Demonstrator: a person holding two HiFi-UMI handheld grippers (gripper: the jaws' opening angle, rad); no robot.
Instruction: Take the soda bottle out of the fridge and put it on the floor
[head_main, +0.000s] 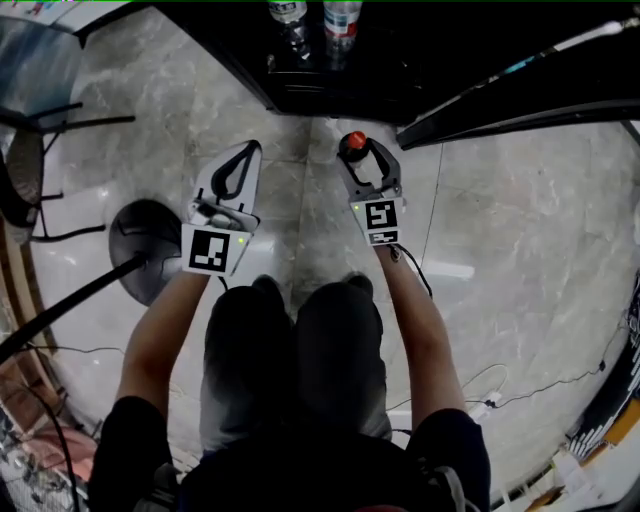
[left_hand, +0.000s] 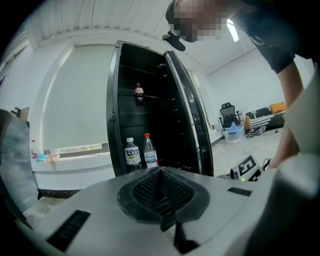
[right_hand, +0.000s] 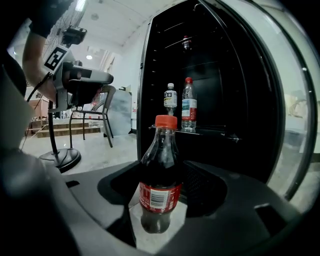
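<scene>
**Soda bottle out of the fridge, gripped over the floor**

The soda bottle (right_hand: 159, 175), dark cola with a red label and an orange-red cap, stands upright between the jaws of the right gripper (head_main: 365, 158). The jaws are spread wide, with a pad closed against each side of the bottle. The bottle is outside the black fridge (right_hand: 220, 75), in front of its open door and over the grey marble floor (head_main: 500, 250). Whether its base touches the floor cannot be told.

The left gripper (head_main: 248, 152) is level with the right one and just beside it. Its jaws are pressed together with nothing between them.

Inside the fridge, two clear water bottles (right_hand: 170, 99) (right_hand: 188, 100) stand side by side on a low shelf. A small dark bottle (left_hand: 139, 93) stands on a higher one. A round-based stand (head_main: 150, 240) sits on the floor to the person's left.
</scene>
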